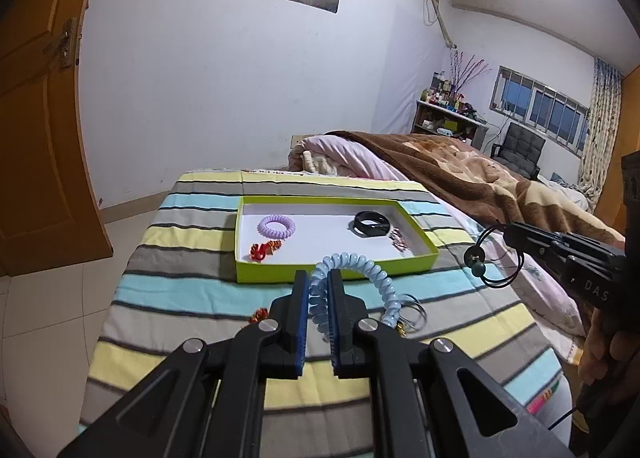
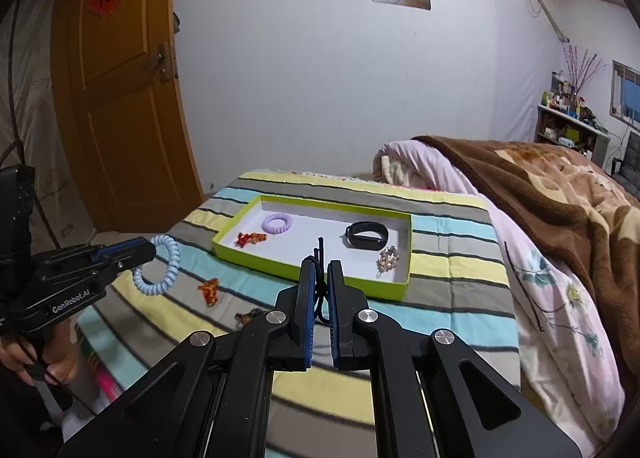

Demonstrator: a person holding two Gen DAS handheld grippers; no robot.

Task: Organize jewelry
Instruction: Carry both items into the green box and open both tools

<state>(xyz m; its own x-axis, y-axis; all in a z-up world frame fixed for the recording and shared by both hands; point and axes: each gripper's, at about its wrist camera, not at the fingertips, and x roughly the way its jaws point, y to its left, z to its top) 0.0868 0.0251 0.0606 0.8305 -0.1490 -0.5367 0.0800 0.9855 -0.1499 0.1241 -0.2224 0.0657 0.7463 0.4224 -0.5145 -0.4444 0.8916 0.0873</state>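
A lime-green tray lies on the striped cloth. It holds a purple coil hair tie, a red ornament, a black band and a beaded piece. My left gripper is shut on a light blue coil hair tie, held above the cloth in front of the tray. My right gripper is shut on a black cord with beads, held in front of the tray.
On the cloth in front of the tray lie a red ornament, a small dark-and-gold piece and thin metal rings. A brown blanket and pink quilt lie to the right. A wooden door stands at the left.
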